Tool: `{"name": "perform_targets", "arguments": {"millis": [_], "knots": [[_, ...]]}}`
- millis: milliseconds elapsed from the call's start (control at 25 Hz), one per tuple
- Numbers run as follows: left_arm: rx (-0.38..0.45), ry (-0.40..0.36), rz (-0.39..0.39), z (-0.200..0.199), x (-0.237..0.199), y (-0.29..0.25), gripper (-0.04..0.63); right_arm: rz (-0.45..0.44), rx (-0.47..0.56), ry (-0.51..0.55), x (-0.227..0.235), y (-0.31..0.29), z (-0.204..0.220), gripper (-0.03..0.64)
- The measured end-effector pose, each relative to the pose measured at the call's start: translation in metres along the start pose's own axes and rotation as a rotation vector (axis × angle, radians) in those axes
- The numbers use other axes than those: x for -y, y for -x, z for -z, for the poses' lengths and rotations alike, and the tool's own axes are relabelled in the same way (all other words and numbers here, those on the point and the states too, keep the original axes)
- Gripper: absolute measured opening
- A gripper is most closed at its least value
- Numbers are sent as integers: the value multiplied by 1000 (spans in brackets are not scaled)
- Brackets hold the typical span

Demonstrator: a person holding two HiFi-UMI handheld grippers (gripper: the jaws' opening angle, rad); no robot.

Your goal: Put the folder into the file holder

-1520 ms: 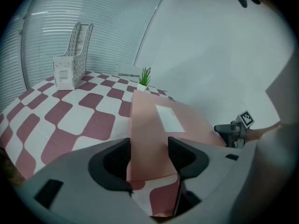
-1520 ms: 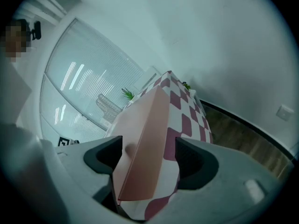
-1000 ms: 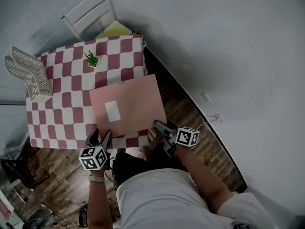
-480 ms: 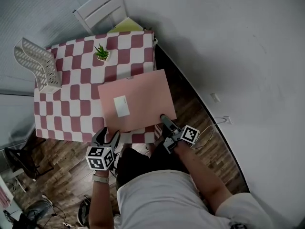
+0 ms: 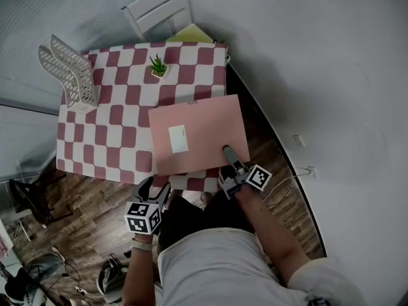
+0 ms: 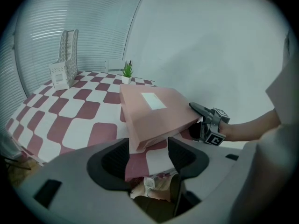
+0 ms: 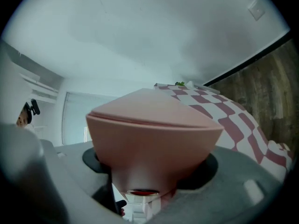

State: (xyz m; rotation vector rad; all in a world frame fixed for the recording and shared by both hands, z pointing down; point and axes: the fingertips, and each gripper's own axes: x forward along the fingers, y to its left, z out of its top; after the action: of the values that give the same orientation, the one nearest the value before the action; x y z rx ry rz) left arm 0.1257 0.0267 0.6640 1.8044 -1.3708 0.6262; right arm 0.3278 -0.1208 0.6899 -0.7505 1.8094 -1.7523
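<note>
Pink folder (image 5: 199, 134) flat on checkered desk (image 5: 108, 126) in head view. Its 5 o'clock corner overhangs desk edge, likely so a jaw fits under it. Right claw (image 5: 227, 152) pinches that corner. Left claw (image 5: 154, 186) off desk at 7 o'clock, apart from folder. White mesh file holder (image 5: 67, 69) upright at 10 o'clock corner, well apart. White label (image 5: 178, 139) on folder: no writing legible.

Left gripper view: jaws spread, nothing held, folder corner just ahead.

Right gripper view: jaws clamped on folder edge. No print visible.

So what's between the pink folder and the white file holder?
Just bare checkered tablecloth lies between folder and file holder, in the head view; the plant stands aside.
</note>
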Motion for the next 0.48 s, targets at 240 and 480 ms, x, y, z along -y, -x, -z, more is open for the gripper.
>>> {"name": "perform_targets", "arguments": {"millis": [240,480], "knots": [[23,17,-19,1,-3,10,241,6,29,84,-16,-6,-13,319],[70,35,-47,-7,-11,24,242,3,66,162,-52,-22,-26,294]]}}
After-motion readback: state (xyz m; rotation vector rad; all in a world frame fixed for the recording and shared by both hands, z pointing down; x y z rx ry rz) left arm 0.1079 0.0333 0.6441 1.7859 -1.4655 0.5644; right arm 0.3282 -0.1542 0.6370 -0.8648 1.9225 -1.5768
